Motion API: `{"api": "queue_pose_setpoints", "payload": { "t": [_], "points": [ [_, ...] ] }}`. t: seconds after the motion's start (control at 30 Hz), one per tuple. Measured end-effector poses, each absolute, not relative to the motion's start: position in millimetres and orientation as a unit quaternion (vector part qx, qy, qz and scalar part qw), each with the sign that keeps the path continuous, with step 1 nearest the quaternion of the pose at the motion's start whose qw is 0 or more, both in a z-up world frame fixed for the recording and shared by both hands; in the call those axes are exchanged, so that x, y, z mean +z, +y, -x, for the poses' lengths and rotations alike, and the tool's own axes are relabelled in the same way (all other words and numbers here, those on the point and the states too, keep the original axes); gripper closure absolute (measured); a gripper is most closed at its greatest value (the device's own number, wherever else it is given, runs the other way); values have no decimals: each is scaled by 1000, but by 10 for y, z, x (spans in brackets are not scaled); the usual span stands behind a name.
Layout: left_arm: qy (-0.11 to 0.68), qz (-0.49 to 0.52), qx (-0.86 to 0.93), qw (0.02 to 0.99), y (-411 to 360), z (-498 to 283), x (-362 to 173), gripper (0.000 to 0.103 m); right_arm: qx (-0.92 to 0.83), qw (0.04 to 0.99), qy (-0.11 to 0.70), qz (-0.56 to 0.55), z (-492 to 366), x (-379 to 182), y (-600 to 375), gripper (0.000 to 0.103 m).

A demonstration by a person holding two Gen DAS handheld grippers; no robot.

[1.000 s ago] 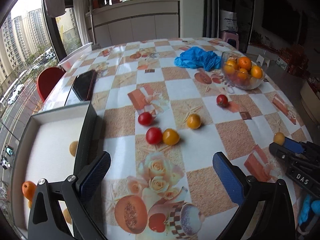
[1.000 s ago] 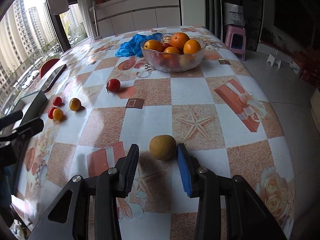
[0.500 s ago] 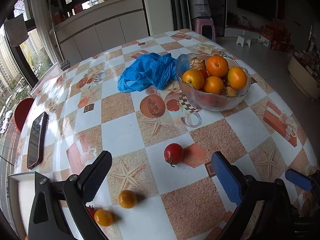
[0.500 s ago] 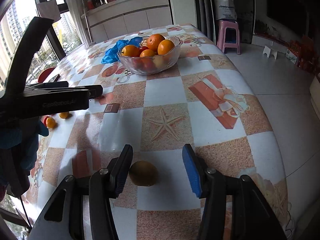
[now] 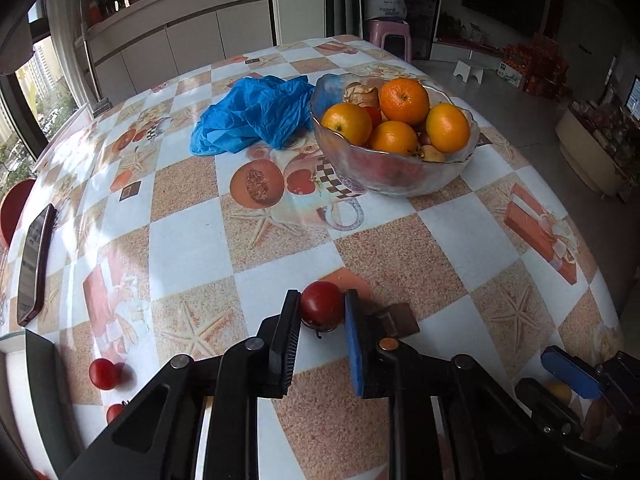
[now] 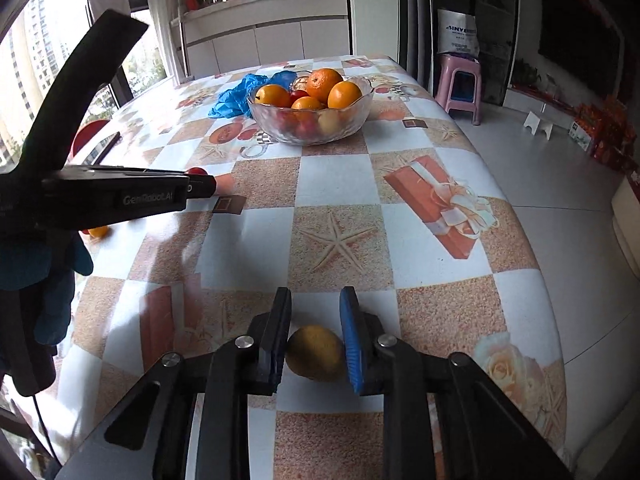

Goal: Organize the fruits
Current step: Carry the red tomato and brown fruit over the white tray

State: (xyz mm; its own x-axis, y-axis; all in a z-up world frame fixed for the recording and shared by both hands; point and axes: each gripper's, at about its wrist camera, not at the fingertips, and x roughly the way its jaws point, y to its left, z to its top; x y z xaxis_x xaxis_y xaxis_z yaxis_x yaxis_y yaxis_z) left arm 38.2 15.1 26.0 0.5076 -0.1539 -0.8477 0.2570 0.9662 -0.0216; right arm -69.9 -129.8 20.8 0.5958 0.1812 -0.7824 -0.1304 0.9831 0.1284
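Both claws have just been closing: the left gripper (image 5: 322,314) clamps a small glossy red tomato (image 5: 322,309) on the checked tablecloth (image 5: 192,240), short of the glass bowl (image 5: 394,178) of oranges. The right gripper (image 6: 316,340) pinches a dull yellow-brown round fruit (image 6: 315,353) near the table's front edge. Best lifted straight up, gently, since both fruits look smooth and could roll.

"GenRobot.AI" ran in pale letters along the black side of the left gripper (image 6: 202,186) seen from the right wrist view, "SINYE…" stood partly readable on a white bag (image 5: 385,0) above the pink stool (image 5: 390,38), its smaller print illegible
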Motion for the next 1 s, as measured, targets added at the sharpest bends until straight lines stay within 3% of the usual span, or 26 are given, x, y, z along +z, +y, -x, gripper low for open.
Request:
{"api": "queue_pose_setpoints", "payload": {
  "t": [0.6, 1.0],
  "points": [
    [444, 2, -100, 890, 1042, 1025, 535, 80, 92, 882, 449, -114, 967, 271, -1415, 76],
    [402, 67, -2, 913, 2134, 1487, 739, 80, 181, 866, 457, -94, 896, 495, -394, 76]
  ]
}}
